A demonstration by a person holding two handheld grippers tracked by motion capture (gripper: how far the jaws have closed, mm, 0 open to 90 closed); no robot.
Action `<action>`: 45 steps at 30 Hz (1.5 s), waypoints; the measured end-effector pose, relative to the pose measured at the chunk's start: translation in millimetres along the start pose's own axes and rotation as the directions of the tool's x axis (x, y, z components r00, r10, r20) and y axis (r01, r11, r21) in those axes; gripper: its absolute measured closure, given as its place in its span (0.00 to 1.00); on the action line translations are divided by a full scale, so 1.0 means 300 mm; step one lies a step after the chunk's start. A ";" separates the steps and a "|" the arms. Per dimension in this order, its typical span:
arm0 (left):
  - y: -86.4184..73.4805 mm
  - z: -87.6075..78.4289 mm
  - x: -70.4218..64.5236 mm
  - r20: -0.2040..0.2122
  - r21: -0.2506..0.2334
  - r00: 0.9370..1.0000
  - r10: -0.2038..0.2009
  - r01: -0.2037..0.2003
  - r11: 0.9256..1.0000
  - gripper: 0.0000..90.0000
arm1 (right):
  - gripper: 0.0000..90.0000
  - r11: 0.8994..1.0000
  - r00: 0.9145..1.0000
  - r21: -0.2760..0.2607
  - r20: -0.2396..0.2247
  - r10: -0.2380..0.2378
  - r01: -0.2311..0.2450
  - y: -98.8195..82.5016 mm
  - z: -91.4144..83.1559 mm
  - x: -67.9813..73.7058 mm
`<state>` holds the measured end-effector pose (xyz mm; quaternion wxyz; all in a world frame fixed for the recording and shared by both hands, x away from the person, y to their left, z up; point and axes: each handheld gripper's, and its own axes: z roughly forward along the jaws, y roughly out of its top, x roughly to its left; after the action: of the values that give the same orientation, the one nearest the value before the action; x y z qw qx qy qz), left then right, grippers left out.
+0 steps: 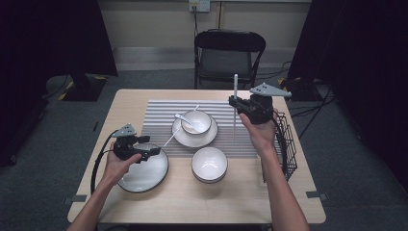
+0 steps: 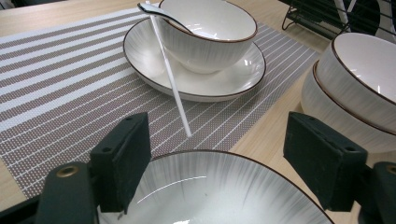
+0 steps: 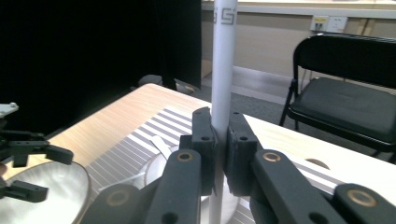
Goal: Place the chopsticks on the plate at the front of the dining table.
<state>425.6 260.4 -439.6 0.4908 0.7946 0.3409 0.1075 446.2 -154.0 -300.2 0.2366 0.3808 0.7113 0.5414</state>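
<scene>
Two stacked bowls (image 1: 209,164), spoon (image 1: 183,118) in bowl (image 1: 195,121)

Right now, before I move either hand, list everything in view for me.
Chopstick: one, white, upright in the right gripper's jaws.
Second chopstick: one, white, leaning on the saucer rim.
Spoon: one, white, in the bowl on the saucer.
Bowl on saucer: one set, white, on the placemat.
Stacked bowls: two, white, at the near edge of the mat.
Plate: one, white, near left.
Placemat: one, grey striped, table centre.
Wire rack: one, black, right edge.
Table: one, light wood.
Chair: one, black, behind table.
Left gripper: open over the plate.
Right gripper: shut on chopstick.
</scene>
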 end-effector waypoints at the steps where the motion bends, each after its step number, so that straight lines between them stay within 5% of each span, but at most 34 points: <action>1: 0.000 -0.001 -0.002 0.002 -0.004 1.000 0.000 0.000 1.000 0.27 | 0.94 1.000 1.000 -0.003 -0.006 -0.003 0.003 0.001 0.003 0.006; 29: 0.057 0.003 -0.065 -0.004 -0.077 0.998 0.063 -0.063 0.995 0.27 | 0.94 1.000 0.993 -0.015 -0.119 -0.019 0.018 0.008 0.111 0.134; 31: 0.068 0.002 -0.074 0.002 -0.106 0.998 0.058 -0.057 0.993 0.31 | 0.94 1.000 0.991 -0.016 -0.128 -0.025 0.023 0.009 0.117 0.149; 45: 0.102 0.031 -0.109 0.055 -0.105 0.996 0.070 -0.064 0.992 0.33 | 0.94 1.000 0.980 -0.019 -0.195 -0.027 0.024 0.016 0.160 0.216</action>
<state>419.2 223.9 -412.9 0.5370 0.7819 0.2936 0.1181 444.7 -73.5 -305.2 0.1758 0.3146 0.7314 0.5789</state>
